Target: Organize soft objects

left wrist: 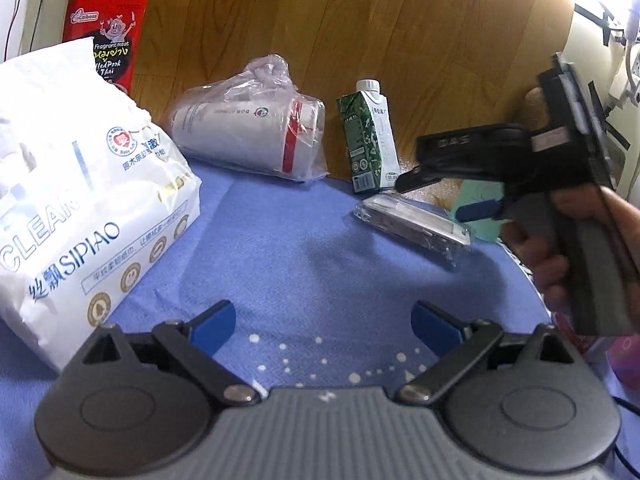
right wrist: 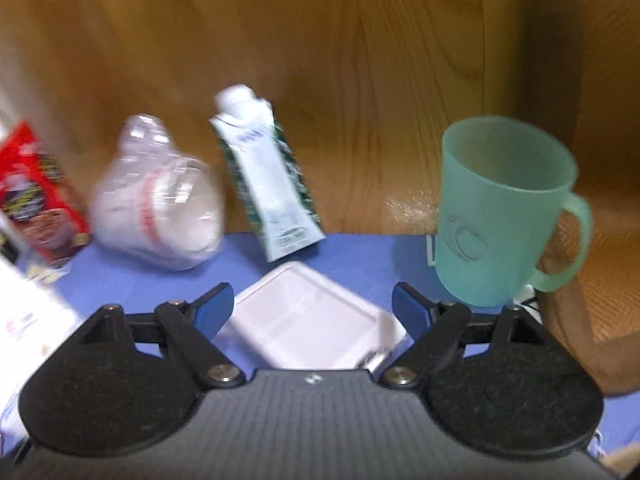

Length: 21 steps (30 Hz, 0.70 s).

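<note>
A big white tissue pack (left wrist: 76, 200) lies on the blue cloth at the left; its edge shows in the right wrist view (right wrist: 28, 320). A bag of paper cups (left wrist: 256, 140) (right wrist: 160, 204) lies on its side at the back. A clear-wrapped flat white pack (left wrist: 416, 224) (right wrist: 312, 320) lies on the cloth. My left gripper (left wrist: 324, 324) is open and empty above bare cloth. My right gripper (right wrist: 312, 304) is open, with the flat white pack between and just beyond its fingers; from the left wrist view it hovers at the right (left wrist: 440, 196).
A green-and-white drink carton (left wrist: 370, 140) (right wrist: 268, 184) stands at the back by the wooden wall. A green plastic mug (right wrist: 500, 212) stands at the right. A red snack bag (left wrist: 108, 32) (right wrist: 36, 196) stands at the back left. The blue cloth (left wrist: 280, 248) covers the table.
</note>
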Each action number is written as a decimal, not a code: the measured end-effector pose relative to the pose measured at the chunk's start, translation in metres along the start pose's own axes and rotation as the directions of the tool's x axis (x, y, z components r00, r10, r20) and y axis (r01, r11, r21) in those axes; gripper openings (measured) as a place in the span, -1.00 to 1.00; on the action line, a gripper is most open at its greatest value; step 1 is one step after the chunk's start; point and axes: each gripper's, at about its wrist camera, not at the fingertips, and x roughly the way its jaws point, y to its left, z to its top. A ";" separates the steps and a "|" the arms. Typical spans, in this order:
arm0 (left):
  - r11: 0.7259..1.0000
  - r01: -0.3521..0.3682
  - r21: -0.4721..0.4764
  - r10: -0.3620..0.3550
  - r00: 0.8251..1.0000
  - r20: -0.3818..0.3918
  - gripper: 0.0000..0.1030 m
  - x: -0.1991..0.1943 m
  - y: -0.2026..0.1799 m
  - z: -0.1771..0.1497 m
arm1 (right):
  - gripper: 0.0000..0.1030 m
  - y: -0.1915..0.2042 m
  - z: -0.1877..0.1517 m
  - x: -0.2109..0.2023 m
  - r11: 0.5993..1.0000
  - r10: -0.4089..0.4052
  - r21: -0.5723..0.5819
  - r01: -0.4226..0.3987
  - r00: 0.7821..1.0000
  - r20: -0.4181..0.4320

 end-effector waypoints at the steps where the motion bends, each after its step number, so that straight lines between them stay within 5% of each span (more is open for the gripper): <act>1: 1.000 -0.005 0.006 0.005 1.000 -0.002 0.91 0.001 -0.001 0.000 | 0.71 0.000 -0.002 0.004 1.000 0.001 0.007 -0.001 1.000 -0.007; 7: 1.000 -0.019 0.020 0.019 1.000 -0.008 0.91 0.002 -0.004 0.000 | 0.69 0.011 -0.026 0.004 0.999 0.015 -0.053 -0.015 1.000 -0.005; 14: 1.000 -0.026 0.017 0.026 1.000 -0.007 0.91 0.003 -0.004 0.000 | 0.34 0.016 -0.049 -0.017 0.994 0.059 -0.092 -0.056 0.998 0.035; 21: 1.000 -0.025 0.015 0.025 1.000 -0.008 0.92 0.003 -0.004 0.001 | 0.33 0.018 -0.064 -0.024 0.991 0.090 -0.107 -0.082 0.993 0.074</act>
